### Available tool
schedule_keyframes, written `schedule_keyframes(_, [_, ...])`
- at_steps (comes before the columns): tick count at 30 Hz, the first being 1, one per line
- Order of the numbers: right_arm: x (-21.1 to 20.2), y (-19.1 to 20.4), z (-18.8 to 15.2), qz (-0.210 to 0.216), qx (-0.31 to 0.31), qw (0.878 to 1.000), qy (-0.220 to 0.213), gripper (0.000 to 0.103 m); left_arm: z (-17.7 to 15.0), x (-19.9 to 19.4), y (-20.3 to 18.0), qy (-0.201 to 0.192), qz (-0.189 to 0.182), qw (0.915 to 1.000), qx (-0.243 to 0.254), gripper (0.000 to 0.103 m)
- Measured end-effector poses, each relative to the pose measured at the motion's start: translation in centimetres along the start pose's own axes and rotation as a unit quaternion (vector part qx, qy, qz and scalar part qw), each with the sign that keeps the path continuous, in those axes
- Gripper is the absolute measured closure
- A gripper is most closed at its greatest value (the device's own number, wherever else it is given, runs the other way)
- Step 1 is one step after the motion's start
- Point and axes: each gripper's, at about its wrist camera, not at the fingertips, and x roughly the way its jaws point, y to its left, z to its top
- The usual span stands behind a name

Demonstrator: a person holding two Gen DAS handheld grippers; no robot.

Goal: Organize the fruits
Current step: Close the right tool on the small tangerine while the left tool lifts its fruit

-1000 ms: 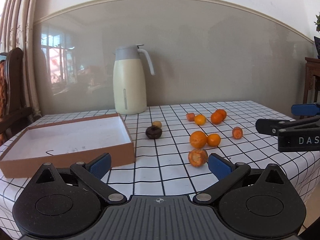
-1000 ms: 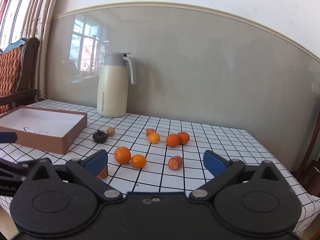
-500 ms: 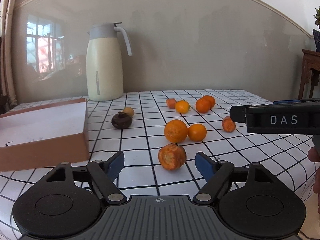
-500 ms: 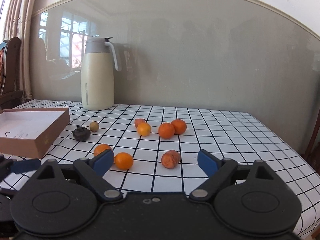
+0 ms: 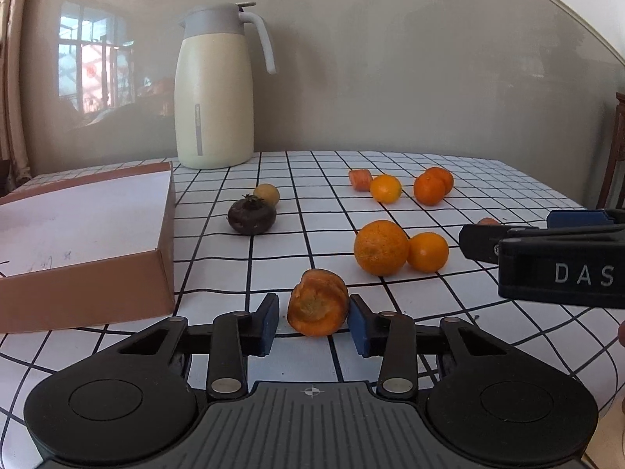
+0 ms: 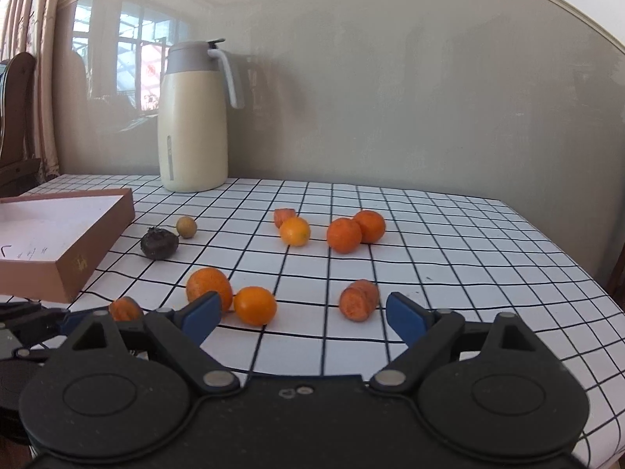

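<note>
Black claw point(image 5: 314, 326) with blue pads point(image 5: 269, 330), silver screws, white "DAS" lettering.

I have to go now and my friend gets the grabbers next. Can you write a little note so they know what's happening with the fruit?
Left gripper: jaws closing around the nearest carrot piece; the right pad looks to touch it, a gap shows at the left pad, so no firm grip yet.
Right gripper: open, empty, facing another carrot piece on the table.
Cardboard box, at the left, holds no fruit.
On the checked tablecloth: oranges, a dark round fruit, a small yellowish fruit.
Done: nothing sorted.
Left: probably moving everything into the box.
</note>
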Motion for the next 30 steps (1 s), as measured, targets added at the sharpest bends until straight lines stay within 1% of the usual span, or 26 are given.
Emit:
schedule_keyframes(3, [0.8, 0.5, 0.1, 0.005, -0.008, 1.0, 0.01, 0.024, 0.3, 0.3, 0.7, 0.003, 0.0, 1.0, -0.002, 0.069])
schedule_keyframes(4, [1.2, 0.8, 0.2, 0.007, -0.01, 1.0, 0.014, 0.026, 0.4, 0.4, 1.0, 0.003, 0.006, 1.0, -0.003, 0.07])
schedule_keyframes(6, [1.8, 1.0, 0.3, 0.009, -0.013, 1.0, 0.02, 0.03, 0.5, 0.6, 1.9, 0.004, 0.006, 0.9999, -0.014, 0.07])
schedule_keyframes(8, [2.4, 1.3, 0.5, 0.008, -0.017, 0.999, 0.026, 0.036, 0.5, 0.7, 2.3, 0.004, 0.007, 0.9999, -0.013, 0.07])
schedule_keyframes(9, [2.8, 1.5, 0.5, 0.006, -0.022, 0.999, 0.031, 0.037, 0.5, 0.7, 2.4, 0.004, 0.005, 0.9999, -0.013, 0.07])
schedule_keyframes(11, [3.5, 1.7, 0.5, 0.003, -0.027, 0.999, 0.041, 0.046, 0.5, 0.8, 2.5, 0.004, 0.003, 0.9999, -0.013, 0.07])
schedule_keyframes(13, [3.9, 1.9, 0.5, 0.0, -0.029, 0.999, 0.042, 0.051, 0.6, 0.8, 2.6, 0.005, 0.001, 0.9999, -0.013, 0.07])
schedule_keyframes(16, [4.3, 1.9, 0.9, -0.001, -0.028, 0.999, 0.038, 0.051, 0.6, 0.9, 2.7, 0.005, -0.002, 0.9999, -0.016, 0.07])
schedule_keyframes(18, [4.5, 1.7, 1.0, 0.004, -0.023, 0.999, 0.041, 0.057, 0.7, 1.0, 2.8, 0.005, -0.004, 0.9998, -0.019, 0.07])
schedule_keyframes(19, [4.4, 1.5, 1.0, 0.011, -0.019, 0.999, 0.043, 0.063, 0.7, 1.0, 2.8, 0.005, -0.005, 0.9998, -0.02, 0.07])
schedule_keyframes(20, [4.2, 1.5, 1.0, 0.015, -0.019, 0.999, 0.044, 0.067, 0.8, 1.0, 2.8, 0.006, -0.006, 0.9998, -0.019, 0.07])
schedule_keyframes(22, [3.8, 1.8, 0.7, 0.014, -0.03, 0.998, 0.044, 0.067, 0.7, 1.0, 2.8, 0.007, -0.007, 0.9998, -0.017, 0.07])
schedule_keyframes(27, [4.0, 2.8, 0.3, 0.024, -0.049, 0.997, 0.063, 0.068, 0.8, 1.1, 3.0, 0.006, -0.009, 0.9998, -0.018, 0.07])
schedule_keyframes(30, [4.7, 3.1, 0.5, 0.022, -0.055, 0.996, 0.068, 0.068, 0.8, 1.2, 2.9, 0.006, -0.009, 0.9998, -0.015, 0.07])
